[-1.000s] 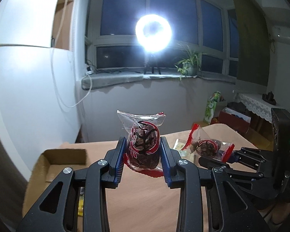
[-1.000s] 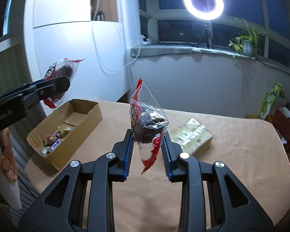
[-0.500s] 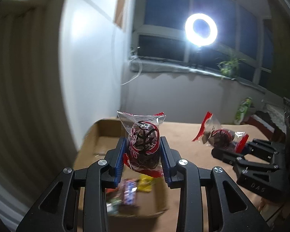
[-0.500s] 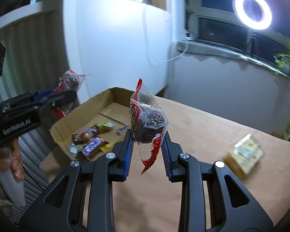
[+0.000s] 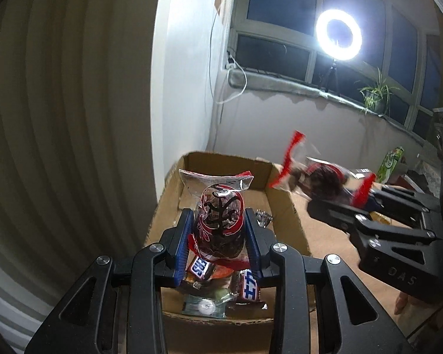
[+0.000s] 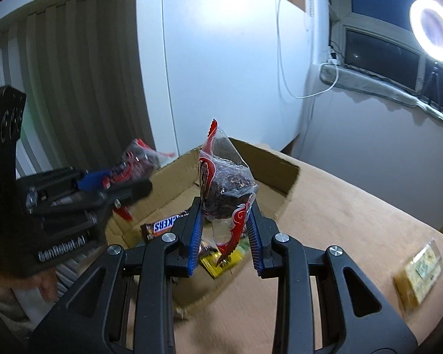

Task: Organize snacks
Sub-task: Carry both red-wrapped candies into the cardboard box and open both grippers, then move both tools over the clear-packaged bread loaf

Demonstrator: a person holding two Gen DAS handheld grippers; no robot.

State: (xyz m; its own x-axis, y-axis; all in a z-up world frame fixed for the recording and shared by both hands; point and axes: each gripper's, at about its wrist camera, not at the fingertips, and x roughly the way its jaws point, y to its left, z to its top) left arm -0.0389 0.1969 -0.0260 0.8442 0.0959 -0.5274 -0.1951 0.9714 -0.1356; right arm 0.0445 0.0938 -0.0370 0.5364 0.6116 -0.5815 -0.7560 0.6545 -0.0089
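While both jaws grip clear red-trimmed snack packets (image 5: 220,221) (image 6: 226,190), cardboard box (image 5: 283,206) below.

My left gripper (image 5: 218,236): black frame, blue ribbed pads. It clamps a clear packet (image 5: 218,224) w/ red-white print, black brush-stroke motif, dark brown contents. Right gripper (image 6: 225,236): same black/blue; its packet (image 6: 226,194) clear, red serrated edges, dark brown inside. Box (image 5: 283,215) plain brown cardboard. Snickers bar (image 6: 165,224): brown wrapper, blue lettering on white. Table (image 6: 354,236) tan.
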